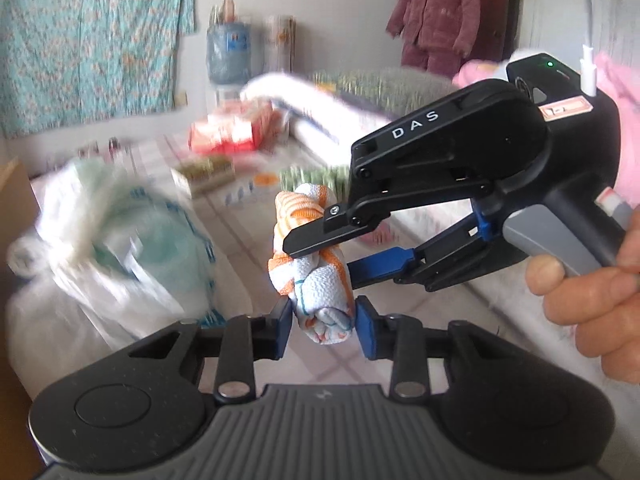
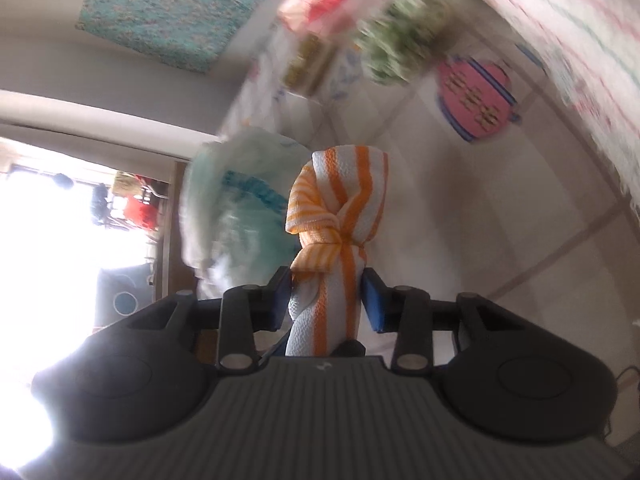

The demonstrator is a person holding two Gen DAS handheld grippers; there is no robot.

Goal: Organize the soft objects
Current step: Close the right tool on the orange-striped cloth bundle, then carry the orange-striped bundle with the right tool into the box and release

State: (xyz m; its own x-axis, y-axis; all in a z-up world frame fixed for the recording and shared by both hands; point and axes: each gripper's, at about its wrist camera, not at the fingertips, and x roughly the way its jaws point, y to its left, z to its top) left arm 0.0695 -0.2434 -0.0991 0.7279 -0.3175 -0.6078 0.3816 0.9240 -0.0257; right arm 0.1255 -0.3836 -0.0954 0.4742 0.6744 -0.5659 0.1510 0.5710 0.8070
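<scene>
1. My left gripper point(image 1: 322, 326) has its blue pads pressed on the lower end of a rolled orange-and-white striped towel point(image 1: 310, 264). The jaws stand fairly narrow, pinching the cloth between them.
2. The towel rises from my left jaws to my right gripper point(image 1: 320, 258), which comes in from the right side of the left camera's view. Its black upper finger lies over the towel's middle and its blue lower finger sits behind it, so I read this as a second grip on the same towel.
3. In the right camera the towel point(image 2: 340, 216) stands straight up between the right gripper's point(image 2: 326, 300) pads, with a knot or tight twist just beyond the fingertips and a loose folded head past that. The jaws are partly closed on the cloth.
4. Progress, as I judge it: the towel is bundled and lifted off the checked bedcover point(image 1: 332, 364), held by both grippers, so the gathering step looks done. It is not yet set down anywhere.
5. Left of the jaws lies a white-and-green plastic bag point(image 1: 120, 240); beyond them sit blurred boxes and a folded quilt point(image 1: 320, 108). Whether these still need sorting I cannot tell.
6. A hand point(image 1: 592, 296) grips the right tool's handle.
</scene>
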